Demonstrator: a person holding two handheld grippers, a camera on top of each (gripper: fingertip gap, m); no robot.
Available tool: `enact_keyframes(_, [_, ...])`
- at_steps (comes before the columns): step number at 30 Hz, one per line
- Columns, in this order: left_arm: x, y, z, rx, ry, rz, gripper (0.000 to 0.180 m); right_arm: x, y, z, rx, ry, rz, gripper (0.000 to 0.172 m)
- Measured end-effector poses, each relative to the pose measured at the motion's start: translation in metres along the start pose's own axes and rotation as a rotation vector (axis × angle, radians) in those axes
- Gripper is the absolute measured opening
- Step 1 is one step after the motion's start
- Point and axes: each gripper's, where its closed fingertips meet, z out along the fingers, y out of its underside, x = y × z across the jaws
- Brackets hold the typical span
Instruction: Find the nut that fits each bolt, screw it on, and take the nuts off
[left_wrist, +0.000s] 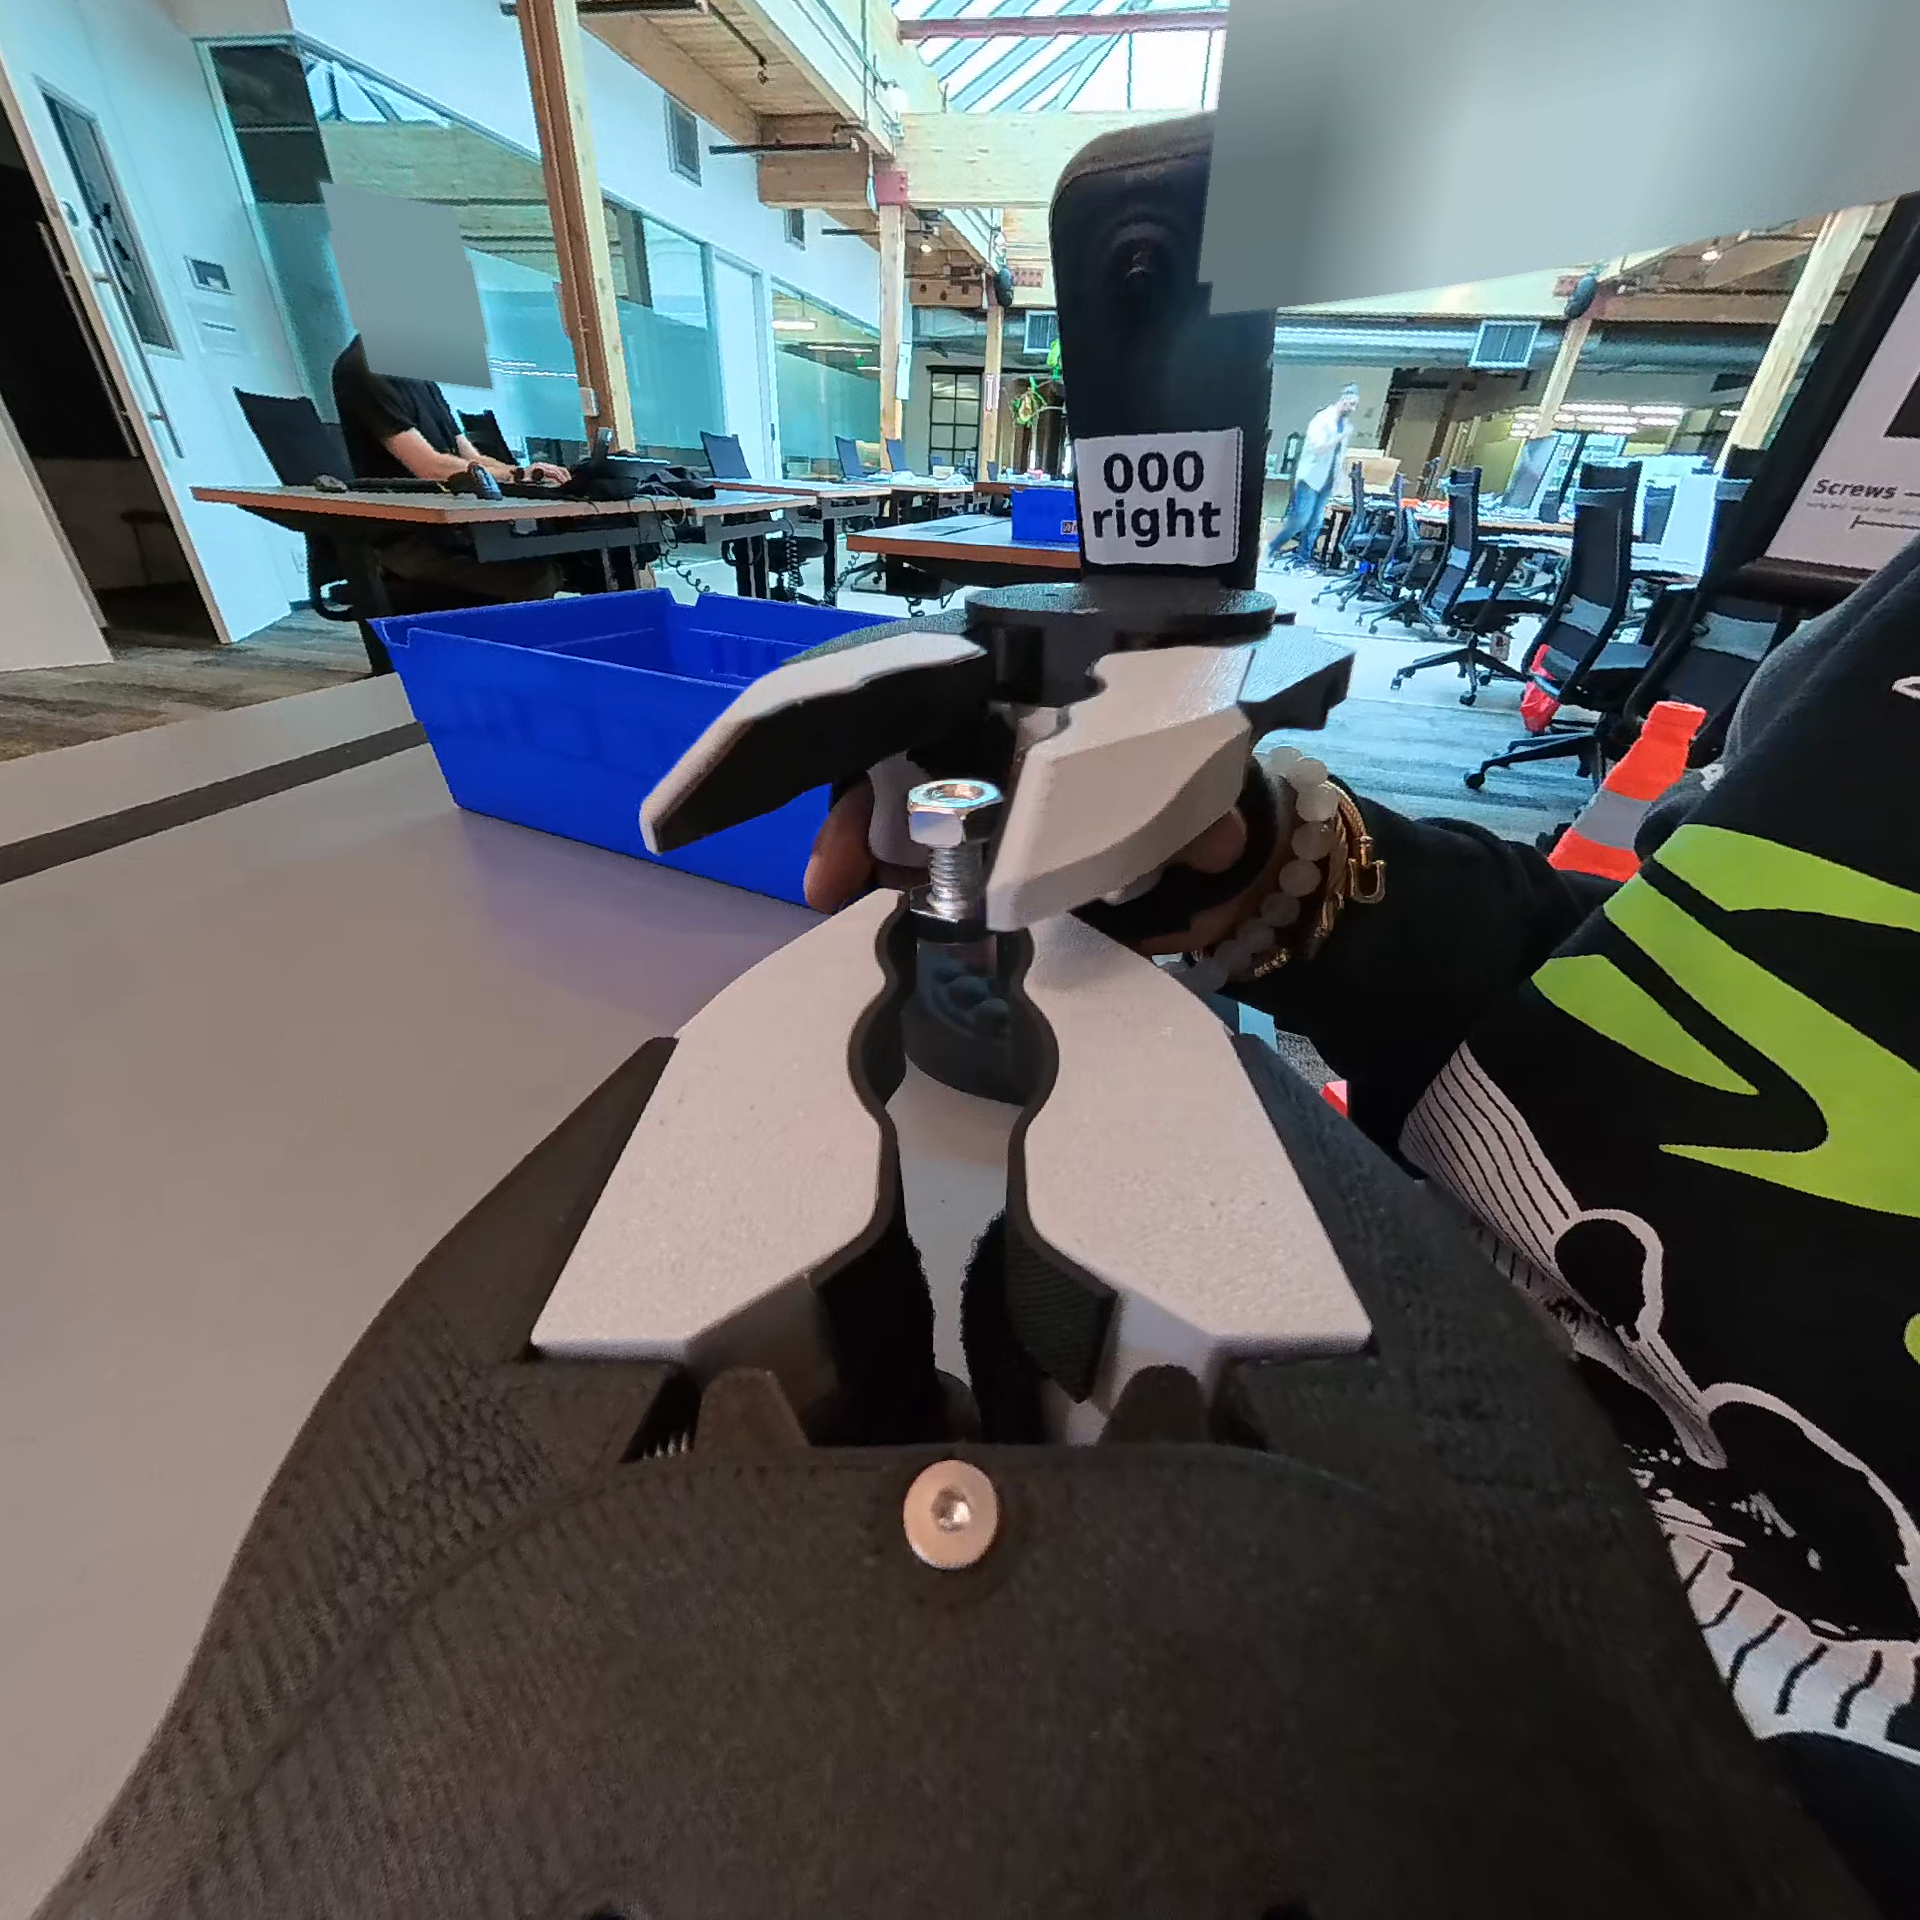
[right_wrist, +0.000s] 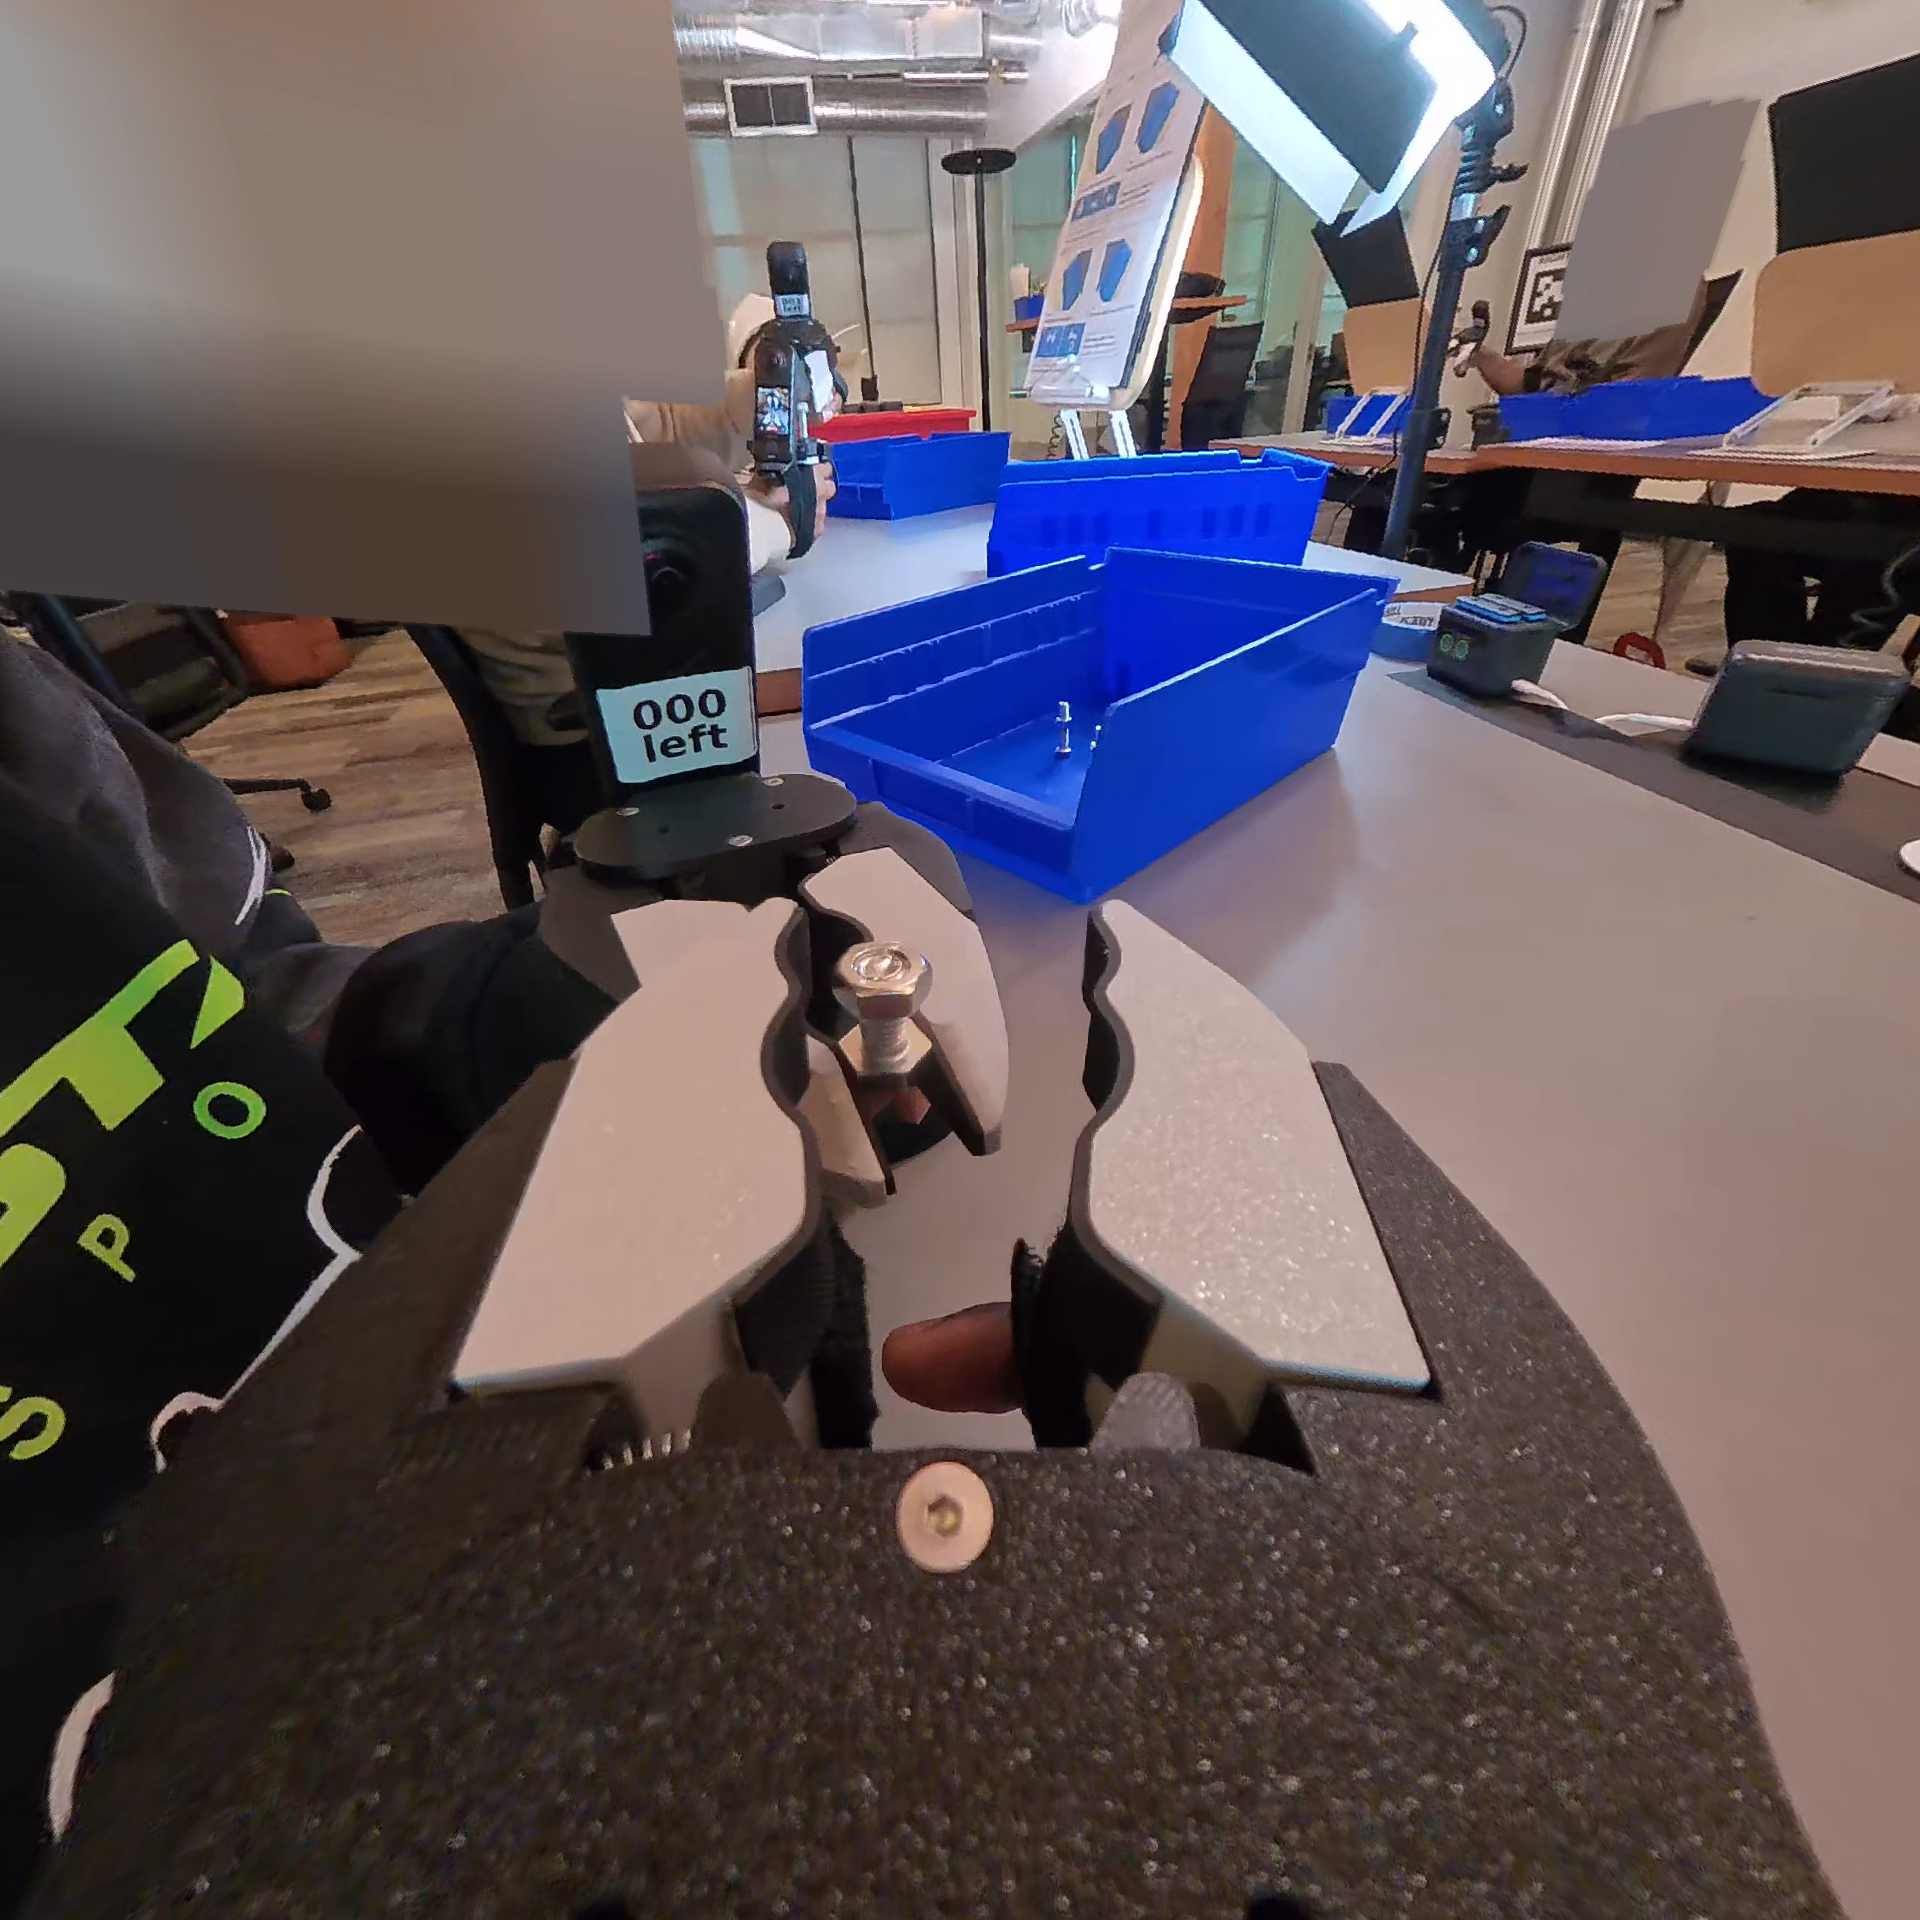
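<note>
A shiny steel bolt (left_wrist: 951, 847) stands upright with its hex head on top and a nut (left_wrist: 940, 906) threaded low on its shank. The left gripper (left_wrist: 951, 920) has its grey fingers (left_wrist: 821, 966) clamped on that nut, holding the bolt above the bench (left_wrist: 312, 1039). The right gripper (right_wrist: 940, 1039) has its fingers (right_wrist: 1195, 1049) spread wide, one on either side of the bolt head, not pressing on it.

In the right wrist view a blue bin (right_wrist: 1226, 769) sits open on the bench beyond the grippers, with a small bolt and nut (right_wrist: 1062, 727) standing on its floor. A second blue bin (right_wrist: 1153, 514) lies behind it.

The bench is smooth grey, in an open office with desks, black chairs and wooden posts.
</note>
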Motion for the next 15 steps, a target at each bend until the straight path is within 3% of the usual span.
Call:
enact_keyframes(9, [-0.001,-0.002,-0.001,0.01,0.0,-0.013,0.015,0.008,-0.001,-0.022,0.003,0.013,0.008,0.048])
enact_keyframes(10, [-0.001,-0.002,-0.001,0.014,0.0,-0.015,0.015,0.011,-0.001,-0.028,0.006,0.025,0.015,0.044])
enact_keyframes(11, [0.001,-0.003,-0.001,0.019,0.015,-0.013,0.015,0.019,-0.001,-0.035,0.014,0.069,0.02,0.022])
enact_keyframes(12, [0.001,-0.002,-0.001,0.016,0.011,-0.01,0.015,0.026,-0.001,-0.042,0.023,0.111,0.018,0.014])
enact_keyframes(15, [0.001,-0.001,0.0,0.007,0.008,-0.008,0.015,0.026,-0.001,-0.05,0.021,0.107,0.011,0.009])
